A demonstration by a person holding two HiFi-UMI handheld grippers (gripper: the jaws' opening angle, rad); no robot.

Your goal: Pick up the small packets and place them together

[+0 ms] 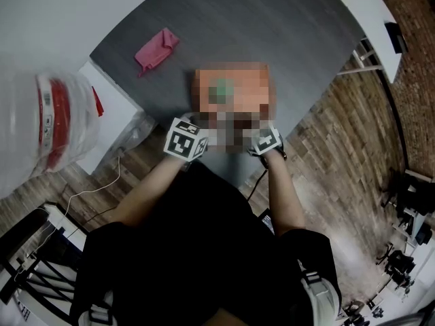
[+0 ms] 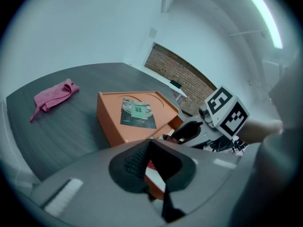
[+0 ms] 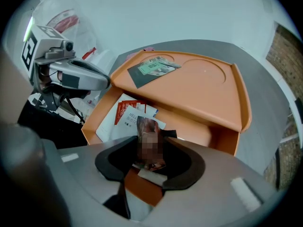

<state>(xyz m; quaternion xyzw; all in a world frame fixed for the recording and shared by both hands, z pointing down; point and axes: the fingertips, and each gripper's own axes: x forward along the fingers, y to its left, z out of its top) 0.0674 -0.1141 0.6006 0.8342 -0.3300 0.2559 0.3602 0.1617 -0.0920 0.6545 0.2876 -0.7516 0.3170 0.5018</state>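
Observation:
An orange tray (image 3: 236, 98) sits on the grey table, with a raised shelf over a lower compartment. A green-and-dark packet (image 3: 154, 69) lies on the shelf and also shows in the left gripper view (image 2: 137, 111). Red-and-white packets (image 3: 125, 115) lie in the compartment. My right gripper (image 3: 150, 145) points steeply down into the compartment. A brown packet (image 3: 149, 126) fills the gap between its jaws, one corner bent against the right pad. My left gripper (image 2: 150, 143) hangs shut at the tray's near edge. A red-and-white packet shows just past its tips; I cannot tell if they touch it.
A pink cloth (image 1: 156, 48) lies on the grey table (image 1: 272, 26) beyond the tray. A clear plastic bag with red-and-white contents (image 1: 51, 121) rests on a white stand at the left. The table's near edge runs just under both hands, with wooden floor (image 1: 340, 148) to the right.

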